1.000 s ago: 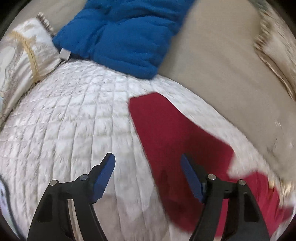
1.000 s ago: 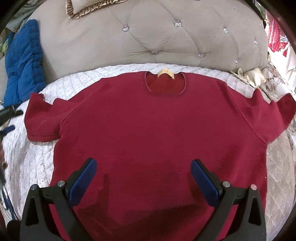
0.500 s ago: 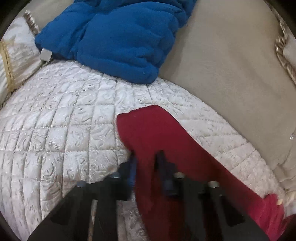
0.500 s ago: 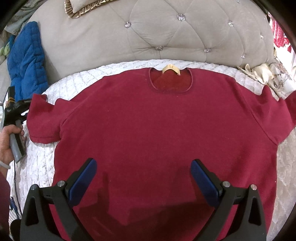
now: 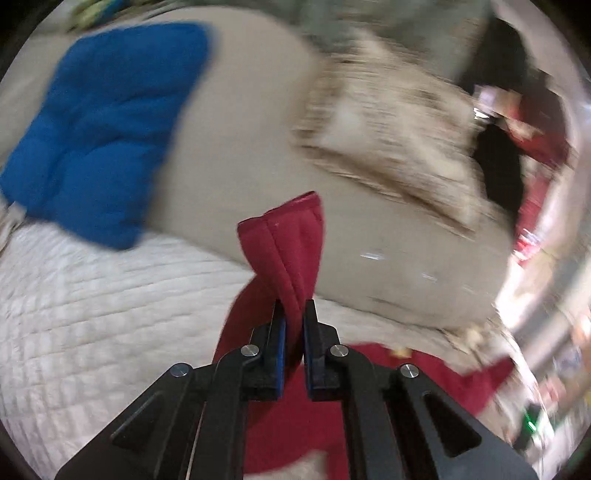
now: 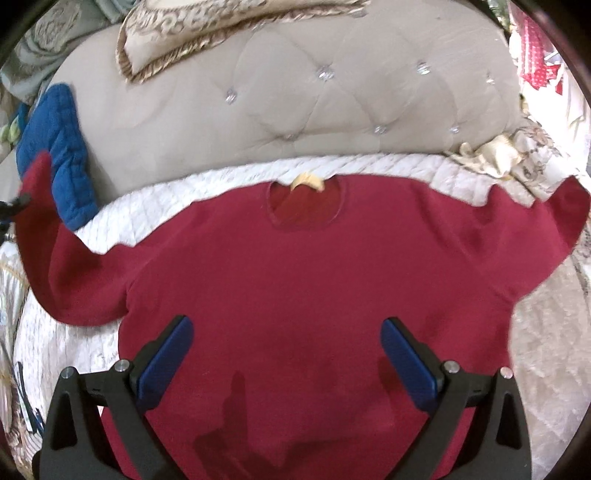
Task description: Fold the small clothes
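Note:
A dark red short-sleeved shirt lies spread front-up on the white quilted bedcover, its neck with a tan label toward the headboard. My left gripper is shut on the shirt's left sleeve, which stands bunched above the pads, lifted off the quilt. In the right wrist view that raised sleeve rises at the far left. My right gripper hangs open over the lower middle of the shirt, with nothing between its blue pads.
A beige tufted headboard runs behind the bed. A blue padded blanket leans against it on the left, also seen as the blue blanket. A patterned cushion sits atop the headboard. Cream fabric is bunched at the right.
My left gripper went from open beside the sleeve to shut on it, then lifted it up off the quilt. The right gripper shifted slightly and stayed open.

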The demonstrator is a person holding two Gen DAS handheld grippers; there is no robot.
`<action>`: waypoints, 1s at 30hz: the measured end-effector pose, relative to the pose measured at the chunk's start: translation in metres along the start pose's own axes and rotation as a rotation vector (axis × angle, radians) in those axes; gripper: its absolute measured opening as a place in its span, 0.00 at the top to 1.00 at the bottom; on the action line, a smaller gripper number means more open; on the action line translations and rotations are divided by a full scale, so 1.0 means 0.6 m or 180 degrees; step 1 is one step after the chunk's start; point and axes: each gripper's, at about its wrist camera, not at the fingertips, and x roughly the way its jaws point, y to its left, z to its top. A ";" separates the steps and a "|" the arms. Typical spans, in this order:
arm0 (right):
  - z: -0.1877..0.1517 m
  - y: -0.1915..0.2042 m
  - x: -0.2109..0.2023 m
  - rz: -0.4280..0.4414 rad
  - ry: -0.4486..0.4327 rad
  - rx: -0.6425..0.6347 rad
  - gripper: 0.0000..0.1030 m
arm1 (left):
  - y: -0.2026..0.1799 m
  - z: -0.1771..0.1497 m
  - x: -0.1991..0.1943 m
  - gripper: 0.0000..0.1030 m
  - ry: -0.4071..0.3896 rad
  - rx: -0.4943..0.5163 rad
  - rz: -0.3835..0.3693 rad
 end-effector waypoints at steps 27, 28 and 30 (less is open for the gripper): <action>0.017 -0.137 -0.002 0.0291 0.0195 0.0211 0.00 | -0.202 -0.241 0.024 0.81 0.0986 0.1041 -0.0089; 0.016 -0.130 0.010 0.0282 0.0260 0.0153 0.00 | -0.177 -0.232 0.011 0.81 0.0918 0.1058 0.0072; 0.011 -0.116 0.032 0.0266 0.0399 0.0070 0.00 | -0.136 -0.224 0.005 0.81 0.0858 0.1048 0.0334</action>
